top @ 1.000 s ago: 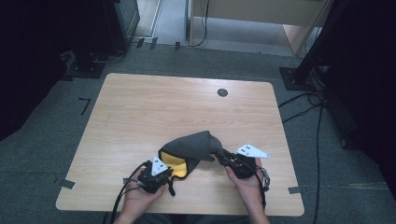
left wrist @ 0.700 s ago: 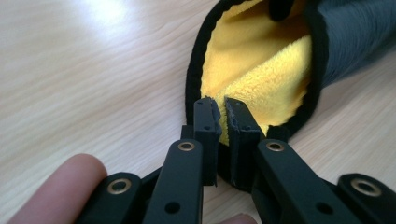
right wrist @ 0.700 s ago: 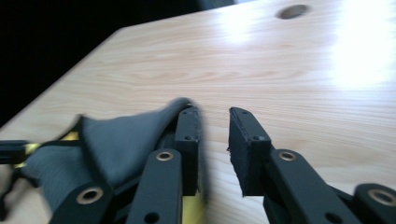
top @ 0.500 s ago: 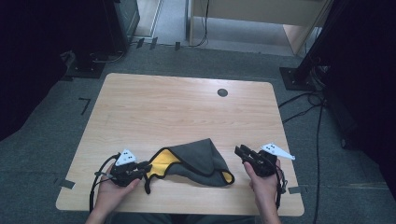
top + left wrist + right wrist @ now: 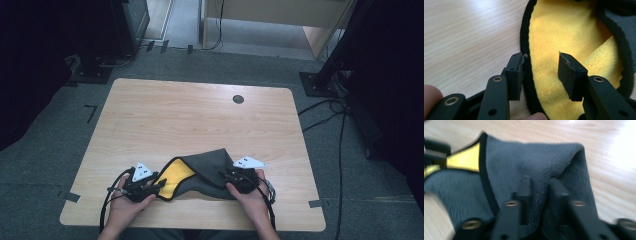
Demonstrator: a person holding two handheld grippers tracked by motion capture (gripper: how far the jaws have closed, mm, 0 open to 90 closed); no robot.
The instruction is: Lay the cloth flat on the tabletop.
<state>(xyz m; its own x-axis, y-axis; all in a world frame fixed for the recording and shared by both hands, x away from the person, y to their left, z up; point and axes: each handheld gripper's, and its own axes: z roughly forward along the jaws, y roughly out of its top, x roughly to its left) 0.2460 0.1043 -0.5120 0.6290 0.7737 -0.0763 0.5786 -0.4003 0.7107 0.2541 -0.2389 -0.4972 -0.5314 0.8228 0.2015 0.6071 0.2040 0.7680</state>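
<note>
A grey cloth with a yellow inner face (image 5: 200,175) lies crumpled on the near half of the worktop (image 5: 200,120), close to the person's edge, with its long axis running across from one hand to the other. Every place below is given from that cloth.

The left gripper (image 5: 159,184) sits at the cloth's left end, where the yellow lining is turned up and the black hem curves round. In the left gripper view its jaws stand apart and have just been opening: one finger (image 5: 515,73) is outside the black hem (image 5: 526,50), over bare wood, and the other (image 5: 569,75) hangs over the yellow pile (image 5: 564,30). The hem runs between them, but neither pad presses on it, so this end of the cloth is free.

The right gripper (image 5: 231,176) is at the cloth's right end, on the grey side. In the right gripper view, which is blurred, its jaws have just been closing and are pinched on a raised fold of the grey fabric (image 5: 541,187), which bulges up between them.

So the coming move seems to turn on the left side: the hem lies directly ahead of the left jaws, already straddled, and runs roughly along their line of sight rather than across it. The left hand (image 5: 122,210) is the nearer one to that loose yellow corner; closing there would likely give a hold at both ends, letting the cloth be drawn out along its long axis. If the left jaws close too shallowly they may catch only the hem's rim and slip.
</note>
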